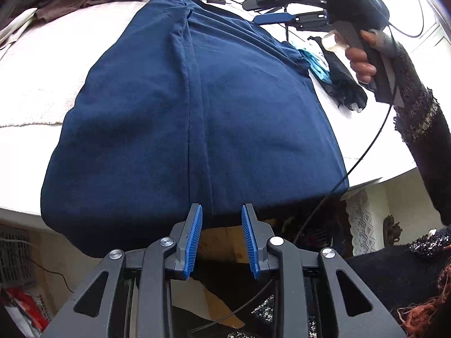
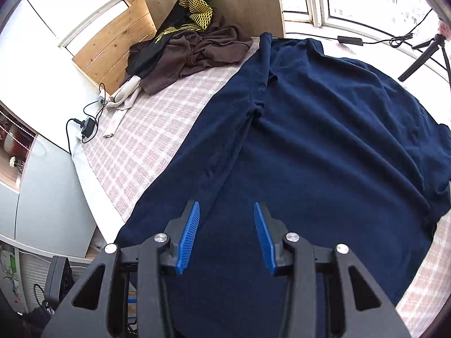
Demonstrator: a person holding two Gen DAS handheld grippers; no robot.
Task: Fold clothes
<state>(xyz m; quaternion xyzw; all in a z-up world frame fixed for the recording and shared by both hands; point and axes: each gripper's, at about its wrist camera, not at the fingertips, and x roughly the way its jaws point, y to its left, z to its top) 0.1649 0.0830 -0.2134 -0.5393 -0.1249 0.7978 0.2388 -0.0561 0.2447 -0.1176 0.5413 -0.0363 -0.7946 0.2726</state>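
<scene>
Hovering with jaws apart, the left gripper and right gripper flank nothing; navy garment drapes over the bed's edge, so a careless tug could slide it off.

Left gripper and right gripper both hold fingers apart, empty.

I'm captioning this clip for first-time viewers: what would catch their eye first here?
The large navy blue garment spread across the checked bed cover dominates both views, its near edge hanging over the side. Above it, both blue-padded grippers, left and right, hang open. At the headboard lies a crumpled brown and black-and-yellow clothes pile.
</scene>
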